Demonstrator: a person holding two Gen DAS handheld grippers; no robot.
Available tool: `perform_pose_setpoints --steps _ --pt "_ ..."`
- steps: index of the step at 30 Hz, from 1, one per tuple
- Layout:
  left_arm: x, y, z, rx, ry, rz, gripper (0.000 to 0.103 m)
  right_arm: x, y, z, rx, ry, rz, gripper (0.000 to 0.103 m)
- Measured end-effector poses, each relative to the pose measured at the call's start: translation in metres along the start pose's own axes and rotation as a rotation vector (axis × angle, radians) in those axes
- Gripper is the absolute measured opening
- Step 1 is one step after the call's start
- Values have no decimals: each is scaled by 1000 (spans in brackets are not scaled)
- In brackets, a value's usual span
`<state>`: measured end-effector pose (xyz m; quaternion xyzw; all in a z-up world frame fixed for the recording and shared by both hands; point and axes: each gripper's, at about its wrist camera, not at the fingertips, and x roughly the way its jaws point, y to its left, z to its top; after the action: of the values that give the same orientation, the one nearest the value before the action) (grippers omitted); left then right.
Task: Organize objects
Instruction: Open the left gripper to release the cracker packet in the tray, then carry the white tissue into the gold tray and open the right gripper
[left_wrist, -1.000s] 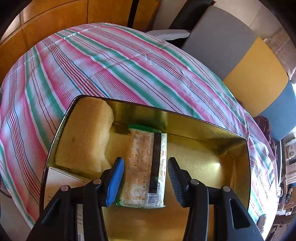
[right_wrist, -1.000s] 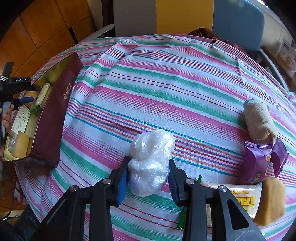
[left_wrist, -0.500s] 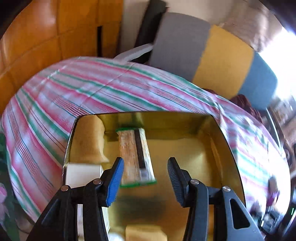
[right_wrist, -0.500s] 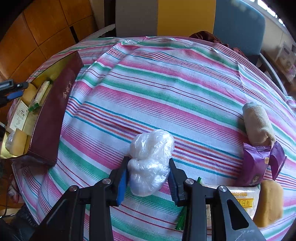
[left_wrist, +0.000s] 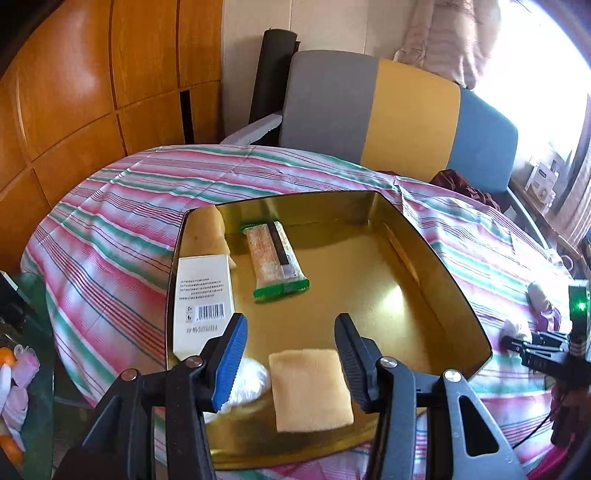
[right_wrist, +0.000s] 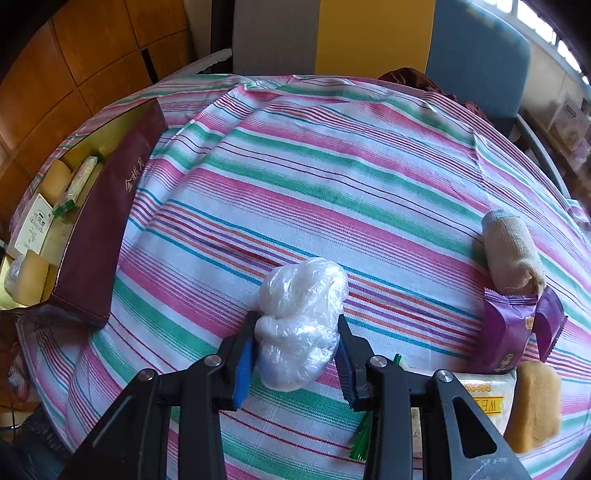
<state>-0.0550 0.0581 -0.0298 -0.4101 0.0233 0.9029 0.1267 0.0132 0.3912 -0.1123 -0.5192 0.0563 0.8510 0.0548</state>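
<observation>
Between my right fingers: the crumpled plastic bag (right_wrist: 301, 325) sits on the striped tablecloth (right_wrist: 332, 177), with the right gripper (right_wrist: 295, 356) closed in on its lower lobe so both pads touch it; I judge that a hold, though a light one.
Bag handling: I expect it to be nearly weightless, soft and slippery, likely to squash or slide out. I'd keep the pinch low on the dense knotted part, not the puffed top.
Left gripper (left_wrist: 290, 356): spread wide and holding nothing, hanging over the near end of the gold tin (left_wrist: 424, 236).
Tin contents: a sponge block (left_wrist: 310, 389) lies between my left fingers, untouched; a white box (left_wrist: 203, 291) lies along the left wall, a green-edged snack pack (left_wrist: 275, 260) mid-floor, another sponge in the far corner.
Destination: the tin stands well apart from the bag, at the cloth's left edge.
Waiting: rolled cloth (right_wrist: 513, 251), purple wrapper (right_wrist: 513, 328).
</observation>
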Motion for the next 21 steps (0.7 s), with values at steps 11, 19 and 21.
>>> perform_pose_setpoints --steps 11,19,21 --pt "-11 -4 -6 20 -37 -12 50 0 1 -3 -1 -18 -11 39" --pt "-12 2 -10 17 -35 -31 50 0 2 -3 40 -19 -26 39" --pt "-13 4 -10 14 -36 -32 50 0 1 -1 61 -12 -27 38"
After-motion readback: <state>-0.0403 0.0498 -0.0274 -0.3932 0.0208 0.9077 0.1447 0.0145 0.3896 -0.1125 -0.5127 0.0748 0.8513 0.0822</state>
